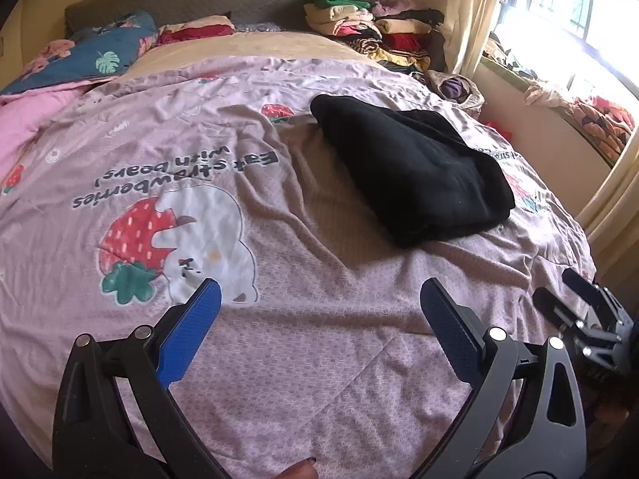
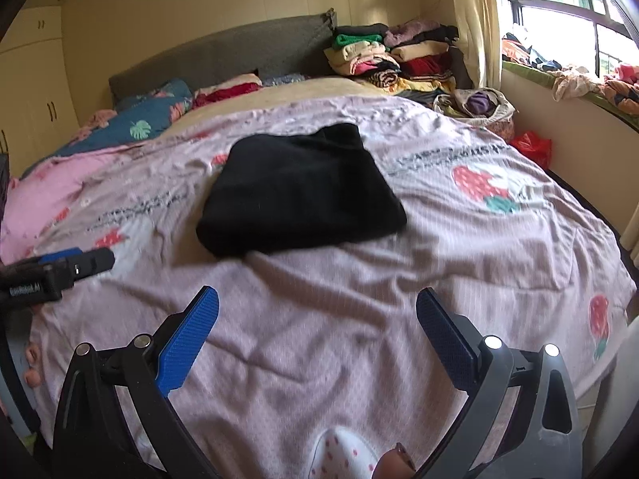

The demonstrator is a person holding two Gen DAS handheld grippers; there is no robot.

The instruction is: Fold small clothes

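Left wrist view: the left gripper (image 1: 319,291) stands with its jaws wide apart and holds nothing. It hovers over the pink bedspread (image 1: 299,359). The black garment (image 1: 411,167), already folded into a compact bundle, lies on the bedspread ahead and to the right, well apart from the fingertips. The right gripper (image 1: 575,303) shows at the right edge of the frame; its state cannot be read here.

Right wrist view: the right gripper (image 2: 317,293) is also spread wide and empty. The black garment (image 2: 299,191) lies ahead, slightly left of centre, clear of both fingers.

Risks, as judgement: the bedspread is loose and wrinkled, so a low grasp may pinch it together with the garment. A grasp on one layer only would likely unfold the bundle. The black fabric hides its own edges, so a corner is easily misjudged.
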